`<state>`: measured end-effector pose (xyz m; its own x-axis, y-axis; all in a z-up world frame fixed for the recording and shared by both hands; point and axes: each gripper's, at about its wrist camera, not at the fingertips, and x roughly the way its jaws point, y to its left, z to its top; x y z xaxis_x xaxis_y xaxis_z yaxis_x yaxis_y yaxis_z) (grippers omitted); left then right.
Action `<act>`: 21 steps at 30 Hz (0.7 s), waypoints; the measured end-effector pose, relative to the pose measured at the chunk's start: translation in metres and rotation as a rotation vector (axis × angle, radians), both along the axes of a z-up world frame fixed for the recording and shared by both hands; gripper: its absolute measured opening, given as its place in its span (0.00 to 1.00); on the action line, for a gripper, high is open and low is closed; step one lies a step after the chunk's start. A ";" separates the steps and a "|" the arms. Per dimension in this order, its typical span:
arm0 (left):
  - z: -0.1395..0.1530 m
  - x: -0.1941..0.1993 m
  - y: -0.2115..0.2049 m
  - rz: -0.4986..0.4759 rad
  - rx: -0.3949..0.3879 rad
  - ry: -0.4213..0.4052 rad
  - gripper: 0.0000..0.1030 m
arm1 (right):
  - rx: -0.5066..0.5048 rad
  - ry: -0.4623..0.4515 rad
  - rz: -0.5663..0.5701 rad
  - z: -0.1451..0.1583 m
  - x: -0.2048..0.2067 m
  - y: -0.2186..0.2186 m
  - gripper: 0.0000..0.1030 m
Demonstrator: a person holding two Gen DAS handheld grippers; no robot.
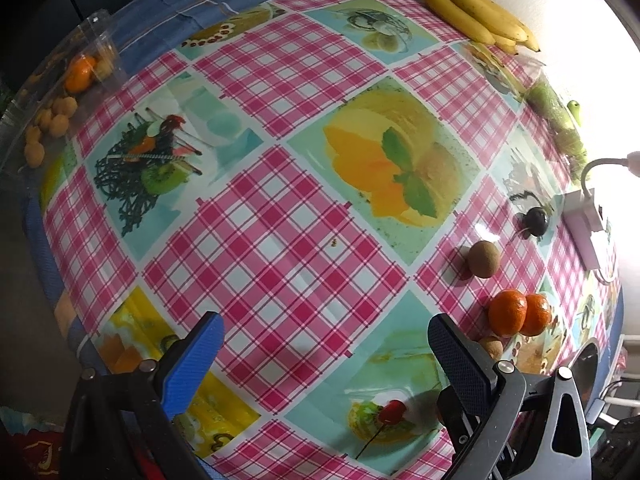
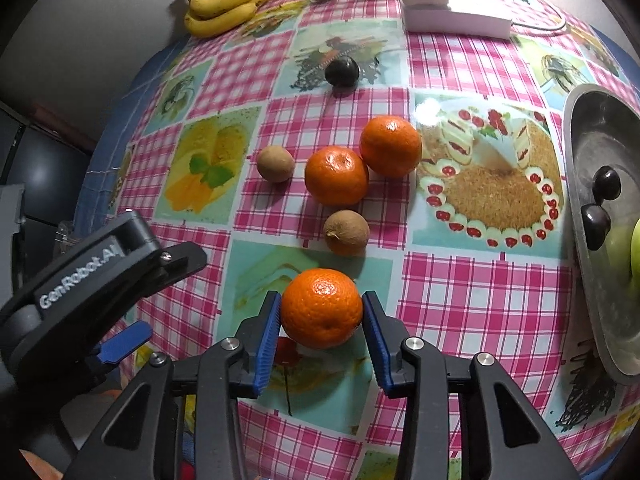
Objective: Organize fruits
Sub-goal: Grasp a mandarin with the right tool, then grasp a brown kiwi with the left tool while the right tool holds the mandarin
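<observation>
My right gripper is shut on an orange tangerine, held just above the table. Beyond it lie a brown kiwi, two more tangerines, another kiwi and a dark plum. My left gripper is open and empty over the checked tablecloth; it also shows at the left of the right wrist view. In the left wrist view the two tangerines, a kiwi and the plum lie to its right. Bananas lie at the far edge.
A metal tray at the right holds two dark plums and a green fruit. A white power strip and a bag of green fruit sit at the back. A clear plastic box with a tangerine and small fruits is far left.
</observation>
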<state>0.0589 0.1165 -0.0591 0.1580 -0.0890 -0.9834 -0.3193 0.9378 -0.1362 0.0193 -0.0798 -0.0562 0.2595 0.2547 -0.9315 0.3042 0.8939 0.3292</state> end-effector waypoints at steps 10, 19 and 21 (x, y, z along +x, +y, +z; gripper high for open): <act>0.009 0.007 -0.039 -0.098 -0.052 -0.039 0.99 | -0.026 -0.032 -0.132 0.018 -0.015 -0.038 0.41; 0.015 0.017 -0.088 -0.246 -0.086 -0.078 0.97 | -0.066 -0.047 -0.262 0.029 -0.032 -0.080 0.41; 0.012 0.019 -0.099 -0.280 -0.096 -0.071 0.95 | -0.072 -0.050 -0.286 0.031 -0.034 -0.087 0.41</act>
